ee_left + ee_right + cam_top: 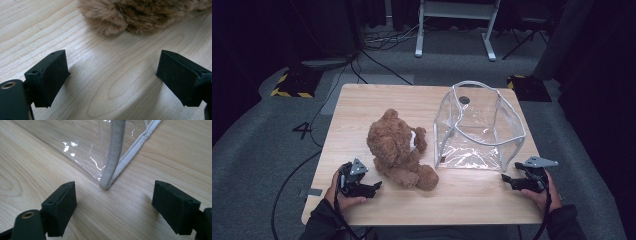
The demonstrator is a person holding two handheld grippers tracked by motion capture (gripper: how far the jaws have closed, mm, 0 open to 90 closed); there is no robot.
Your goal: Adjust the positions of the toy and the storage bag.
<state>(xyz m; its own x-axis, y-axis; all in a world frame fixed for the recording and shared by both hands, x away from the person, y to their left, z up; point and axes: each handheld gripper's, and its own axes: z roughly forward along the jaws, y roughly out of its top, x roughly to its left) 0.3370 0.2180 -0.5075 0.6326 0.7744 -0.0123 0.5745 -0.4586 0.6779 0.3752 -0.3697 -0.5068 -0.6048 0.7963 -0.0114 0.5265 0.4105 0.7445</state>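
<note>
A brown teddy bear (398, 150) sits on the wooden table (362, 107), left of centre. To its right a clear plastic bag (479, 127) with grey-white piping stands with its mouth open upward. My left gripper (376, 187) rests low at the front left, open and holding nothing, a short way from the bear's fur (140, 15). My right gripper (507, 181) is open at the front right, pointed at the bag's near corner (106, 185), with nothing between its jaws.
The table's front edge (422, 222) runs just behind both hands. Cables (377, 40) trail over the grey floor beyond the table, near a white frame's legs (452, 30). Black-and-yellow marked bases (292, 85) stand at the far corners.
</note>
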